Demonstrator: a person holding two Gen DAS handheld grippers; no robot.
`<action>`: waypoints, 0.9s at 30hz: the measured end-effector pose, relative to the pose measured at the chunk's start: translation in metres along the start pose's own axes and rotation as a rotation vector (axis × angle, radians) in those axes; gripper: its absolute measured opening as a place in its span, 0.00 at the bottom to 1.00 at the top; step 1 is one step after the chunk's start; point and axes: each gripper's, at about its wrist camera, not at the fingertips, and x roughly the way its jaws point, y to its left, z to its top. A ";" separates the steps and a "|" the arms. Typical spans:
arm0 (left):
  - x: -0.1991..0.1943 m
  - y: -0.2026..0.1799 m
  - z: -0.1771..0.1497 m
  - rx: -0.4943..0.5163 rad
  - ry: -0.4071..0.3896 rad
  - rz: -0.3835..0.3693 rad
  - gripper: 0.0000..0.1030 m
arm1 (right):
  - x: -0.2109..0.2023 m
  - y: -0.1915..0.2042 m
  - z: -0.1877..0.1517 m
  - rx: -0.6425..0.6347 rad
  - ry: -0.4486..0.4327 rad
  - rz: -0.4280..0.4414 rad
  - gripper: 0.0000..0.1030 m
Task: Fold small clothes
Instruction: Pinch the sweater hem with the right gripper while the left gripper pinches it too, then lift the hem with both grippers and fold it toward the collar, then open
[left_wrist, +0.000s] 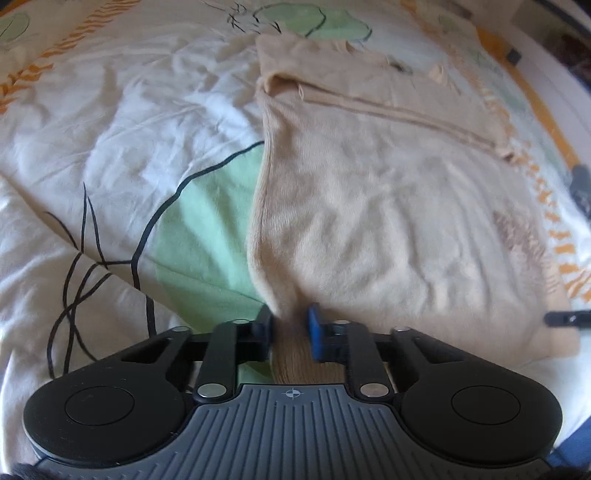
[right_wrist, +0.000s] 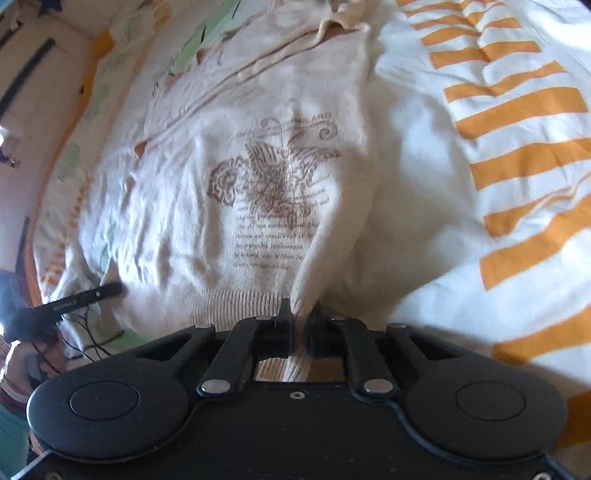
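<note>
A small beige sweater (left_wrist: 369, 206) with a brown printed design (right_wrist: 273, 184) lies spread on the bed. My left gripper (left_wrist: 290, 325) is shut on the ribbed hem at the sweater's near left corner, which bunches between the blue pads (left_wrist: 314, 328). My right gripper (right_wrist: 301, 317) is shut on the hem (right_wrist: 236, 299) at the near right corner, and the cloth rises in a ridge toward it. A sleeve (left_wrist: 388, 107) lies folded across the far part of the sweater. The left gripper's finger (right_wrist: 85, 293) shows at the left of the right wrist view.
The bedcover (left_wrist: 129, 129) is white with green shapes and black lines on the left and orange stripes (right_wrist: 517, 110) on the right. A wall (right_wrist: 33, 74) stands beyond the bed. The right gripper's tip (left_wrist: 569, 317) shows at the right edge of the left wrist view.
</note>
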 end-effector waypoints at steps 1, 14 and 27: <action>-0.003 0.001 -0.001 -0.014 -0.017 -0.012 0.06 | -0.003 0.001 -0.001 -0.005 -0.012 0.003 0.16; -0.049 -0.013 0.050 -0.131 -0.294 -0.161 0.06 | -0.043 0.004 0.051 0.052 -0.237 0.161 0.16; -0.027 -0.003 0.142 -0.259 -0.474 -0.157 0.04 | -0.025 -0.001 0.151 0.111 -0.395 0.178 0.16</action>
